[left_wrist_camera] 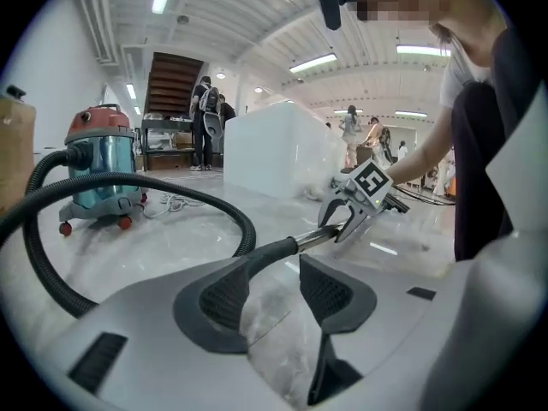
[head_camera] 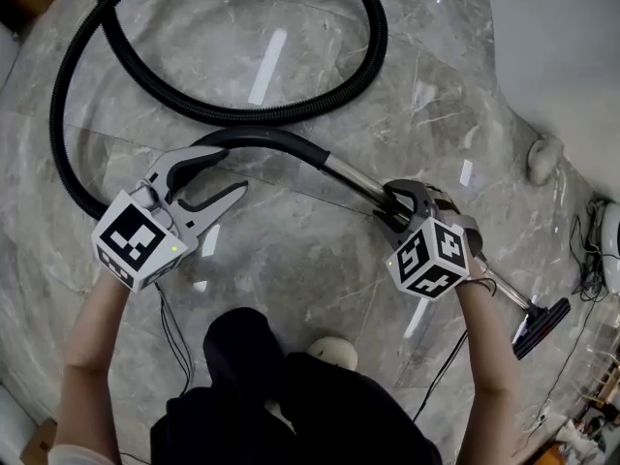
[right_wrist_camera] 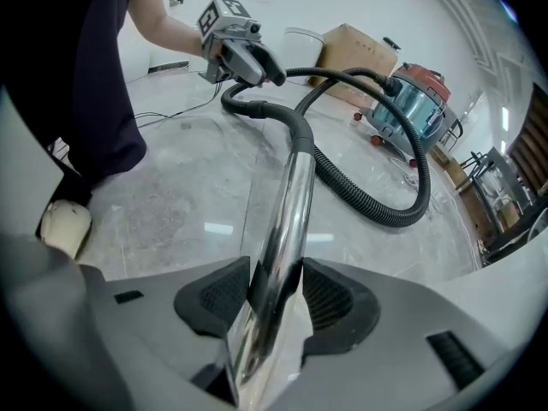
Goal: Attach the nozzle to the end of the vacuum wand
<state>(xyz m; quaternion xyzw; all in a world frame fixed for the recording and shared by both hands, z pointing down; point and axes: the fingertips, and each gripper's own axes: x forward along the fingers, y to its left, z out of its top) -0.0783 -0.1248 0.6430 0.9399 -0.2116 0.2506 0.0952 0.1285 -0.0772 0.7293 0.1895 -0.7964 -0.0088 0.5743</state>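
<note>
Nozzle [head_camera: 542, 325]: black with a red edge, flat and wide, lying at the far end of the vacuum wand [head_camera: 354, 180]. It is judged already fitted, though the joint is too small to confirm, so perhaps only a check is left.
Marble floor [head_camera: 291, 260]: grey, veined, polished.
Hose [head_camera: 368, 56]: black, ribbed, looped.
Vacuum wand: a chromed tube, clamped in the jaws of the right gripper [right_wrist_camera: 274, 294].
Left gripper [head_camera: 232, 172]: jaws wide, nothing held.

Two grippers are being shown, a left gripper [head_camera: 232, 170] and a right gripper [head_camera: 387, 206]; one wand [head_camera: 354, 181], one hose [head_camera: 242, 117], one nozzle [head_camera: 542, 325], one vacuum [left_wrist_camera: 101, 165], one box [right_wrist_camera: 355, 45] and one shoe [head_camera: 334, 352] are being counted, with at least four bystanders [left_wrist_camera: 205, 114] being glimpsed.
</note>
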